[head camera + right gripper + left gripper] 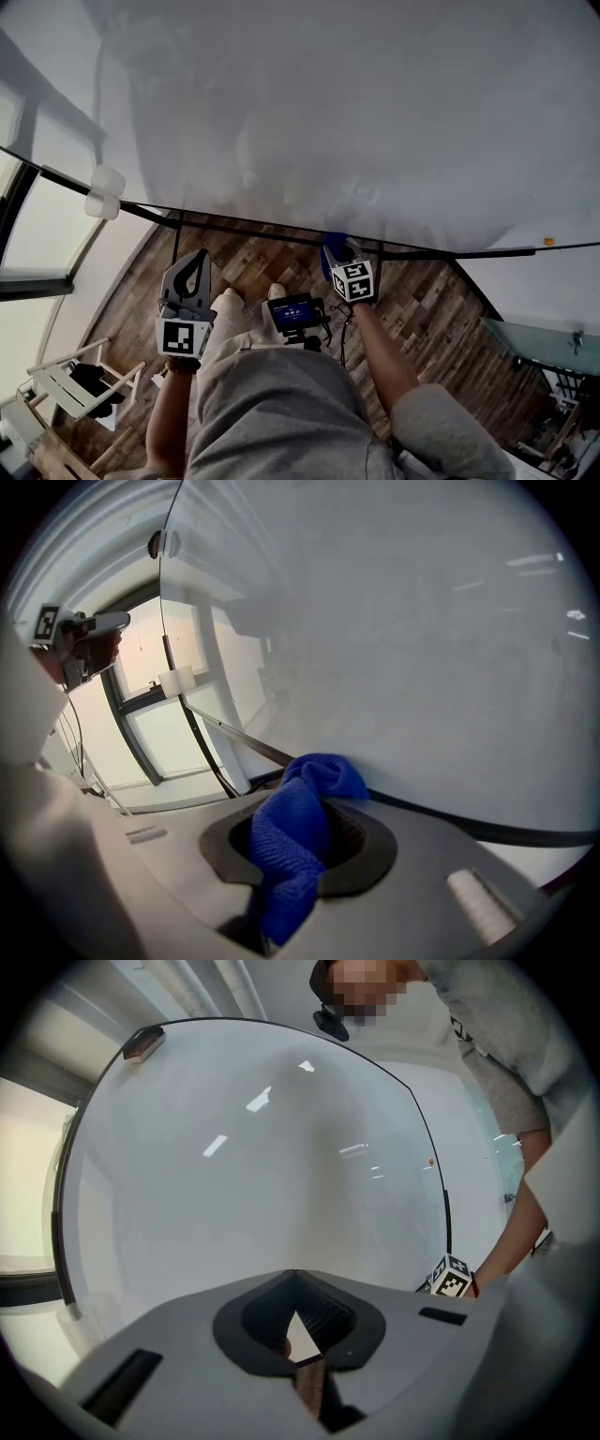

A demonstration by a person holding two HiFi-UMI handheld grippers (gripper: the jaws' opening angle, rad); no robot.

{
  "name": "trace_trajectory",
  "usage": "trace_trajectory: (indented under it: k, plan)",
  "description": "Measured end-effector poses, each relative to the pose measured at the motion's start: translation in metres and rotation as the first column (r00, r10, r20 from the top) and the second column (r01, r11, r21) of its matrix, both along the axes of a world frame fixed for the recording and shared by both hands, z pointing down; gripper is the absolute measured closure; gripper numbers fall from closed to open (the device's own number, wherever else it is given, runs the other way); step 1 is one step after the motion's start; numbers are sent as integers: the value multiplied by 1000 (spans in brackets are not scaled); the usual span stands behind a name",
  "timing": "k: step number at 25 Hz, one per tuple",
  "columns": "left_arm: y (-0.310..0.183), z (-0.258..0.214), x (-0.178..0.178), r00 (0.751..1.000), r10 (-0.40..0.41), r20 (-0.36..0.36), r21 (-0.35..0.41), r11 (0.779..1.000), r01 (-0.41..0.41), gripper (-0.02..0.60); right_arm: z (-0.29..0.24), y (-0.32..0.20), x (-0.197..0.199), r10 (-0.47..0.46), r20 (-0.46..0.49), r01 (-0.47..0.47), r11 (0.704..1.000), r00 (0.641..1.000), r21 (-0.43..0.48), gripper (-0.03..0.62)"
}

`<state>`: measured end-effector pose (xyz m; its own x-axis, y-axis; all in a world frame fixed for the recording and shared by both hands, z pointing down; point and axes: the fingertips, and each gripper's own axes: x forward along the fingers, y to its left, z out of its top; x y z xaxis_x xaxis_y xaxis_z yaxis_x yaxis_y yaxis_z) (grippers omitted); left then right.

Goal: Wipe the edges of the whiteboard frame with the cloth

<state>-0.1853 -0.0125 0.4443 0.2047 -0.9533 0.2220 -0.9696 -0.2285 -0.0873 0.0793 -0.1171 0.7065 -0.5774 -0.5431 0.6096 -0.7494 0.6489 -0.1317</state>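
Note:
The whiteboard (375,112) fills the upper head view, its thin black frame (281,234) running along the bottom edge. A blue cloth (332,246) is pinched in my right gripper (337,255), which is shut on it and holds it against that bottom frame edge. In the right gripper view the cloth (295,841) bulges out of the jaws and touches the frame (450,817). My left gripper (197,262) hangs below the frame to the left, apart from the board, shut on nothing. The left gripper view faces the board (262,1176).
A white corner piece (103,192) sits on the frame at the left, next to a window (37,234). A small orange magnet (548,241) is at the right. Below are a wooden floor (441,319), a screen device on a stand (295,314), a white rack (75,384), and a glass table (534,342).

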Motion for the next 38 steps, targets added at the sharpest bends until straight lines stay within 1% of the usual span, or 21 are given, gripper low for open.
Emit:
trace_trajectory:
  k: [3, 5, 8, 13, 18, 24, 27, 31, 35, 38]
  plan:
    - [-8, 5, -2, 1000, -9, -18, -5, 1000, 9, 574, 0, 2, 1, 7, -6, -7, 1000, 1000, -6, 500]
    - [-14, 5, 2, 999, -3, -43, 9, 1000, 3, 574, 1, 5, 2, 2, -18, -2, 1000, 1000, -2, 500]
    - [-29, 2, 9, 998, 35, -50, 55, 998, -32, 574, -1, 3, -5, -13, -36, 13, 1000, 999, 15, 500]
    - [-39, -4, 11, 994, 90, -54, 79, 993, -86, 574, 1, 4, -19, 5, -26, -5, 1000, 1000, 7, 500]
    - [-37, -7, 0, 993, 94, -65, 80, 993, -89, 574, 1, 6, -30, 24, -27, -24, 1000, 999, -7, 500]
    - [-36, -8, -9, 993, 92, -71, 80, 993, -86, 574, -1, 6, -36, 7, -39, -8, 1000, 999, -11, 500]
    - [-35, -9, -11, 993, 93, -76, 81, 993, -86, 574, -2, 6, -39, 16, -34, -17, 1000, 999, -11, 500]
    - [-32, 0, -28, 992, 95, -80, 75, 993, -89, 574, 4, 8, -60, 11, -34, -11, 1000, 999, -13, 500]
    - [-30, -2, -23, 993, 90, -72, 70, 994, -85, 574, 1, 7, -62, -6, -26, 6, 1000, 1000, -10, 500]
    - [-26, 0, -35, 995, 79, -68, 67, 995, -75, 574, 3, 10, -76, -13, -17, 13, 1000, 1000, -12, 500]
